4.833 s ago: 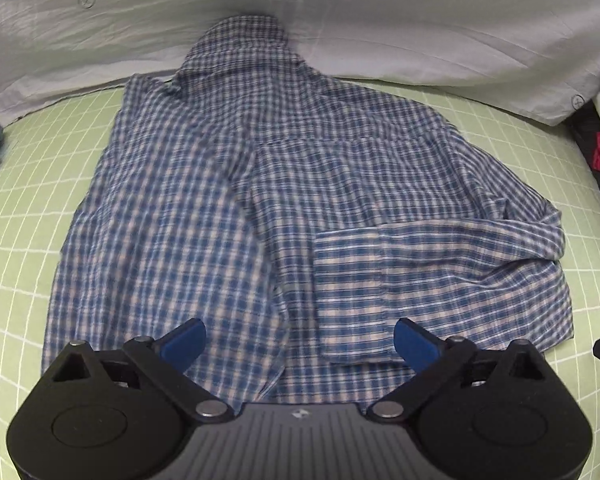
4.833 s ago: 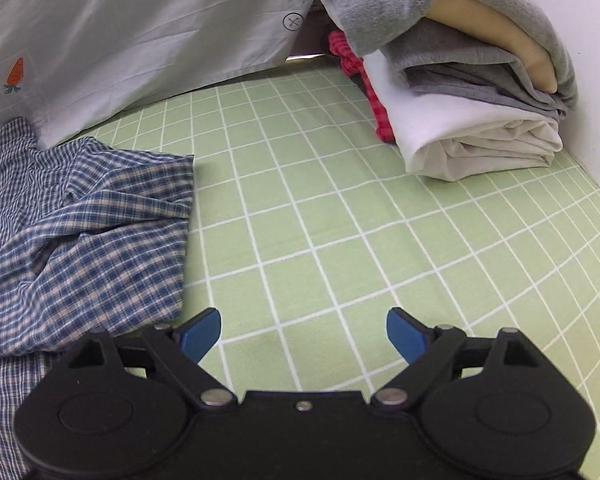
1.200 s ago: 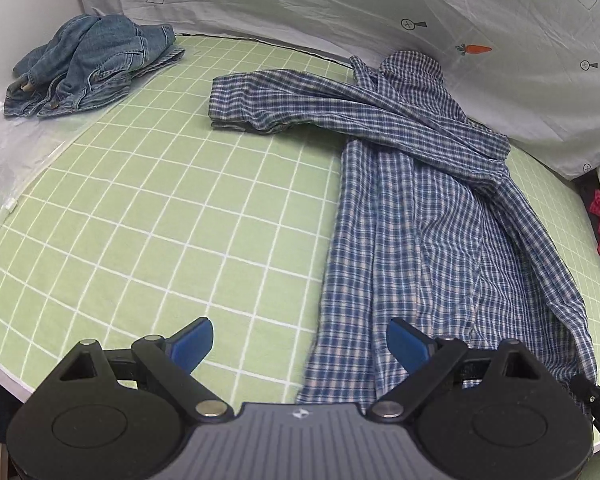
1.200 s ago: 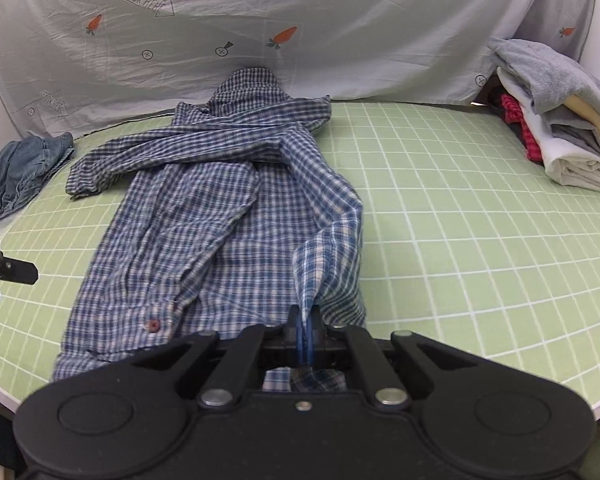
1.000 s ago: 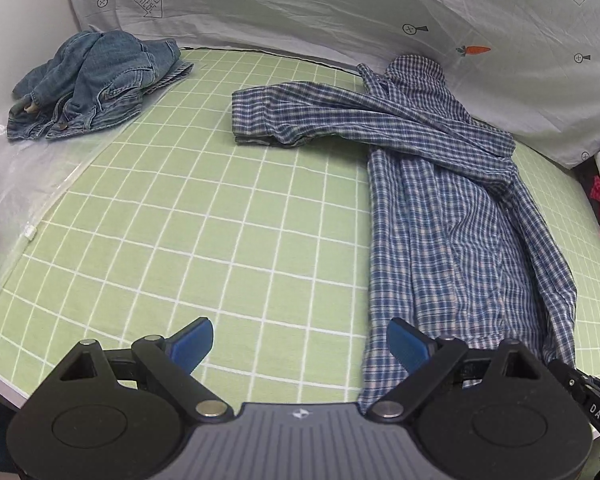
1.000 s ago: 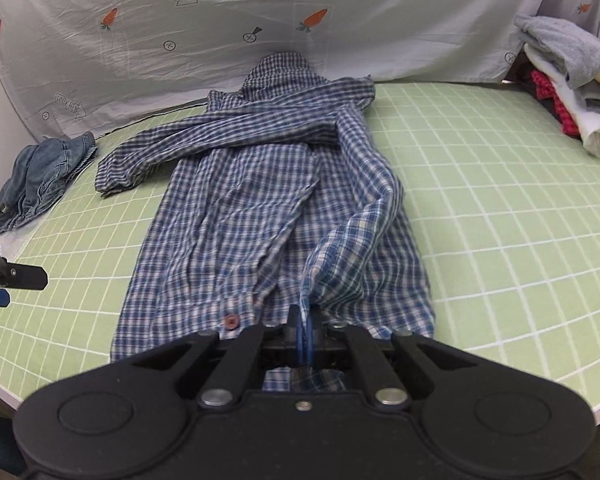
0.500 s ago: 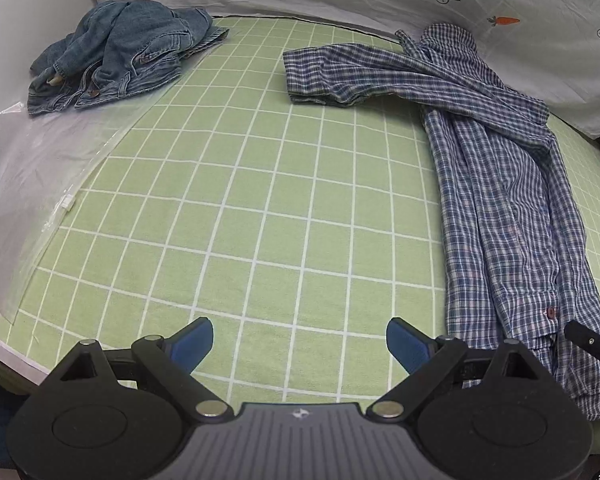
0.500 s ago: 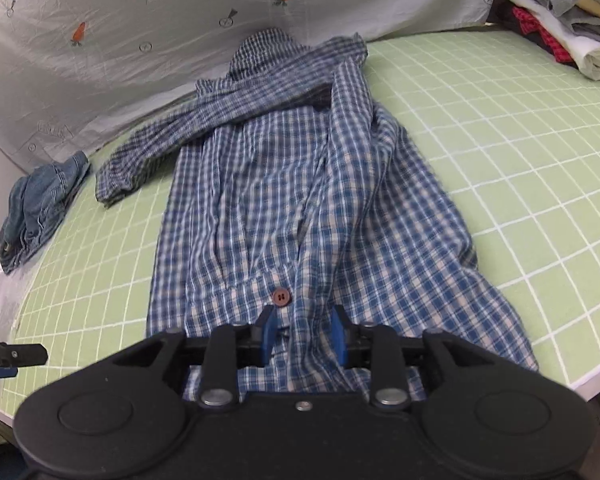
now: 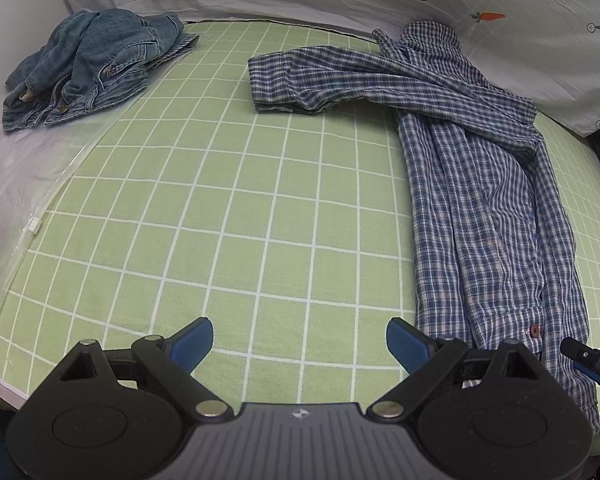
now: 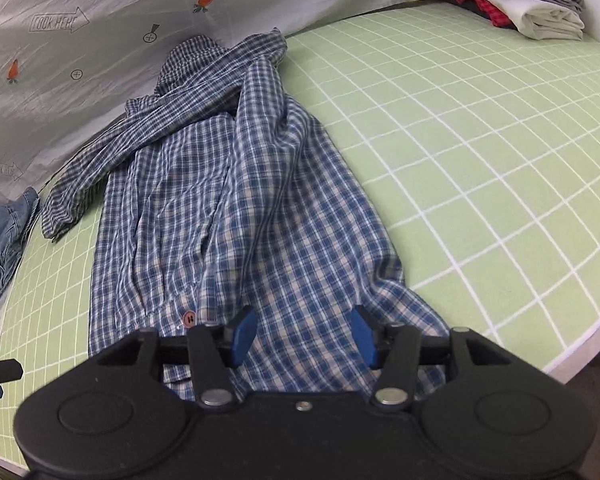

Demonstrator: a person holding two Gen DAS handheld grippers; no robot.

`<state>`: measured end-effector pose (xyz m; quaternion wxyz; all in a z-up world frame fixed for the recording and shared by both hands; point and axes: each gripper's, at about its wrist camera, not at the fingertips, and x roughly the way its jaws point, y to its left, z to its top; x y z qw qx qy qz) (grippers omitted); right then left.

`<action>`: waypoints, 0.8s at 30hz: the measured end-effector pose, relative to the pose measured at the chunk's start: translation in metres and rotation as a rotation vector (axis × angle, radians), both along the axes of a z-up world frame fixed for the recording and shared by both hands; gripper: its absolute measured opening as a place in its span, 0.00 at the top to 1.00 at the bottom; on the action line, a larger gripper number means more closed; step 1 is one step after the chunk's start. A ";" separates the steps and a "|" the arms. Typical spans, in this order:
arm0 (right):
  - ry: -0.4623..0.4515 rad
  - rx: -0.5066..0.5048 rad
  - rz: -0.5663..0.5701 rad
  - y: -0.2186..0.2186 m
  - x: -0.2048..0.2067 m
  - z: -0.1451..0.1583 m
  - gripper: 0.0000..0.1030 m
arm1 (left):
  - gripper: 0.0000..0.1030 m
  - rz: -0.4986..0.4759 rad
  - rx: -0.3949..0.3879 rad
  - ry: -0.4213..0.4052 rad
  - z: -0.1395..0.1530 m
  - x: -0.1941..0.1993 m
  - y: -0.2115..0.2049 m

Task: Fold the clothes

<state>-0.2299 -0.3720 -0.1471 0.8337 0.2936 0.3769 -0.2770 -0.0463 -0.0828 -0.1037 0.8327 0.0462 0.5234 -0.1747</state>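
Since 1 s ago: right tool (image 10: 303, 334) jaws just been opening, hem corner dropped, nothing pinched now; plaid shirt (image 10: 236, 216) lies flat as long strip on green grid surface (image 10: 480, 168), hem at near edge. Left tool (image 9: 300, 342) released, empty, over bare grid. Risk: hem overhangs edge, may slide off; far sleeve (image 9: 340, 80) sprawled sideways, fold goes crooked.

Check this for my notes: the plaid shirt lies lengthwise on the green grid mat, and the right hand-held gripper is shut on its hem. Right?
Not quite. The right wrist view shows the right hand-held gripper open, its jaws having just been opening, with nothing pinched. The plaid shirt does lie lengthwise on the green grid mat.
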 end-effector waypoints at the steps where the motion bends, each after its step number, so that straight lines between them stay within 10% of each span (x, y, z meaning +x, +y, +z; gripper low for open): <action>1: 0.000 -0.022 0.014 -0.003 0.004 0.004 0.42 | 0.09 0.012 -0.004 -0.002 0.001 0.002 -0.004; 6: 0.002 -0.159 0.086 -0.026 0.026 0.029 0.02 | 0.09 0.105 -0.035 -0.005 0.009 0.018 -0.021; 24: -0.086 -0.158 0.111 -0.150 0.238 0.048 0.04 | 0.08 0.386 -0.051 -0.015 -0.008 0.199 -0.047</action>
